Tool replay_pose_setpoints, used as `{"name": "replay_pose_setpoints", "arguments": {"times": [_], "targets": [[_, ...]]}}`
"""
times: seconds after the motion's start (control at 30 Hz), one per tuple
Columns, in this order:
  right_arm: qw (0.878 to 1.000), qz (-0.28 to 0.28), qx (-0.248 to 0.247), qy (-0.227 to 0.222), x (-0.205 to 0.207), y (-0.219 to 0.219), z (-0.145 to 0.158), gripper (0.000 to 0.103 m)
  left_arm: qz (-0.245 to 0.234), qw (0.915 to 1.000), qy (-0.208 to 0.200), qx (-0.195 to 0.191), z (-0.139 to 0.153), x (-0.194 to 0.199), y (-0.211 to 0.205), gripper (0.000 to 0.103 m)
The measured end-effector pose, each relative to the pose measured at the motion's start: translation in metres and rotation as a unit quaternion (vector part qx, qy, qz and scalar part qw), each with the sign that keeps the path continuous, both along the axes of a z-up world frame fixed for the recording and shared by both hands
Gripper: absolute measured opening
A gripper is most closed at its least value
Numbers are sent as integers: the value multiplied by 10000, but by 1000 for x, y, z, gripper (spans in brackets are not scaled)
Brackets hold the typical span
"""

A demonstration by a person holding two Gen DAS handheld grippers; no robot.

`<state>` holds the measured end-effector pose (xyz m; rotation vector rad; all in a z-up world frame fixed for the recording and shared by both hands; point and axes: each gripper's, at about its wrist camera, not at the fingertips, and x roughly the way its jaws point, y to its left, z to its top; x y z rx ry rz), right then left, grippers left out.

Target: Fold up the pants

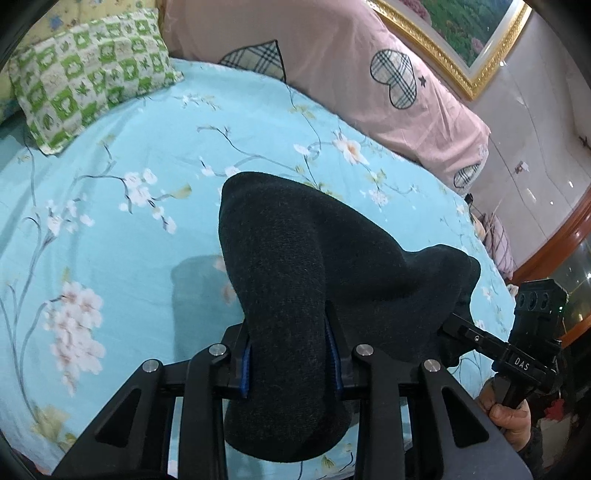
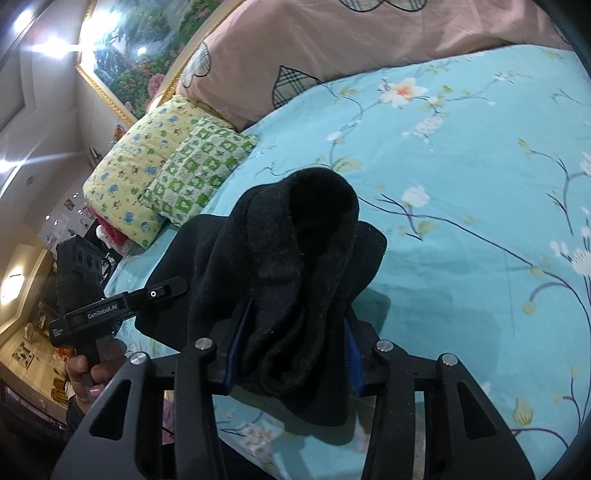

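Dark charcoal knit pants (image 1: 295, 266) hang bunched between both grippers above a light blue floral bed sheet (image 1: 122, 206). My left gripper (image 1: 291, 354) is shut on a thick fold of the pants, which drapes over its blue-padded fingers (image 1: 245, 365). My right gripper (image 2: 295, 354) is shut on the other end of the pants (image 2: 291, 266), fleecy inner side showing. Each gripper shows in the other's view: the right one (image 1: 469, 332) at the lower right, the left one (image 2: 162, 291) at the left, both clamped on the cloth.
A green checked pillow (image 1: 88, 70) and a yellow patterned quilt (image 2: 136, 162) lie at one end of the bed. A pink quilt with plaid hearts (image 1: 351, 70) runs along the wall under a gold-framed painting (image 1: 472, 33). The bed edge (image 1: 491, 258) drops off beyond.
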<state>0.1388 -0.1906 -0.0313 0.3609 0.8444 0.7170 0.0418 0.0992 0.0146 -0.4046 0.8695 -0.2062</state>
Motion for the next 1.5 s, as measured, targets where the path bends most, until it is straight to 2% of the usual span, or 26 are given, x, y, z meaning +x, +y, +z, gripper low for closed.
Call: {"name": "replay_pose_setpoints", "arguments": {"times": [0.27, 0.57, 0.9, 1.17, 1.3, 1.43, 1.5], "targets": [[9994, 296, -61, -190, 17, 27, 14, 46, 309, 9994, -133, 97, 12, 1, 26, 31], [9962, 673, -278, -469, 63, 77, 32, 46, 842, 9958, -258, 233, 22, 29, 69, 31], [9911, 1112, -546, -490, 121, 145, 27, 46, 1308, 9906, -90, 395, 11, 72, 117, 31], [9895, 1149, -628, -611, 154, 166, 26, 46, 1323, 9892, -101, 619, 4, 107, 132, 31], [9900, 1114, -692, -525, 166, 172, 17, 46, 1310, 9891, 71, 665, -12, 116, 133, 31], [9904, 1058, -817, -351, 172, 172, -1, 55, 1313, 9895, 120, 594, -25, 113, 137, 37], [9908, 1002, -831, -372, 173, 168, -6, 64, 1339, 9892, 109, 587, -29, 110, 140, 46]]}}
